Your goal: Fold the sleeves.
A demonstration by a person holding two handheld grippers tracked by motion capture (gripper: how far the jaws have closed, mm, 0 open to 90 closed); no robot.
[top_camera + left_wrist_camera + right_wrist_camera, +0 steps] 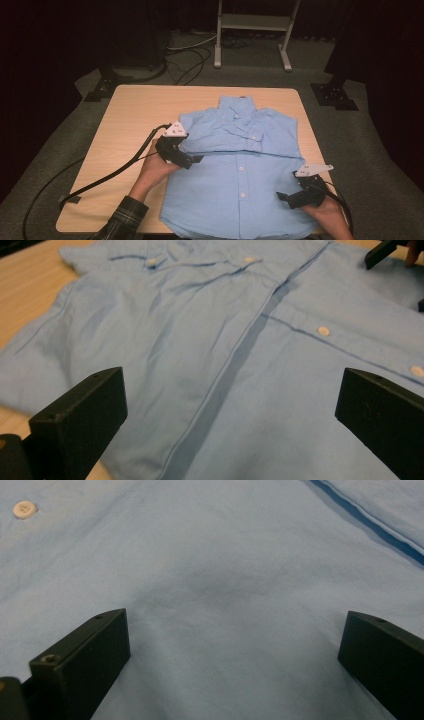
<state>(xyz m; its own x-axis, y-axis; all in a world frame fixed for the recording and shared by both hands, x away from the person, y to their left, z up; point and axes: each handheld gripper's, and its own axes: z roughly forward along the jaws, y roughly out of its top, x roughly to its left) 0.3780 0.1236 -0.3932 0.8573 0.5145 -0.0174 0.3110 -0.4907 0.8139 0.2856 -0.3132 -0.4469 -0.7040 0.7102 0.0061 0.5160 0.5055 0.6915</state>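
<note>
The left gripper has its jaws spread wide with nothing between them but the light blue shirt lying below; in the left gripper view the two black jaws frame a long fold edge that runs away from them across the cloth, with the button placket and its white buttons off toward the right jaw. The right gripper also has its jaws spread apart and grips nothing; in the right gripper view smooth blue cloth fills the gap between them, one white button lies far ahead beyond the left jaw, and a darker seam edge crosses ahead of the right jaw. The left gripper view also catches the tip of the other gripper far ahead at the shirt's far side. From the high view the shirt lies flat, front up and buttoned, on the wooden bench, its upper part folded over, collar away from the person. The left jaws sit at the shirt's left edge by that fold, the right jaws over its lower right part. A hand holds the left gripper, and a plaid sleeve shows behind it. Beyond the bench, cables and a white frame stand on the grey floor.
</note>
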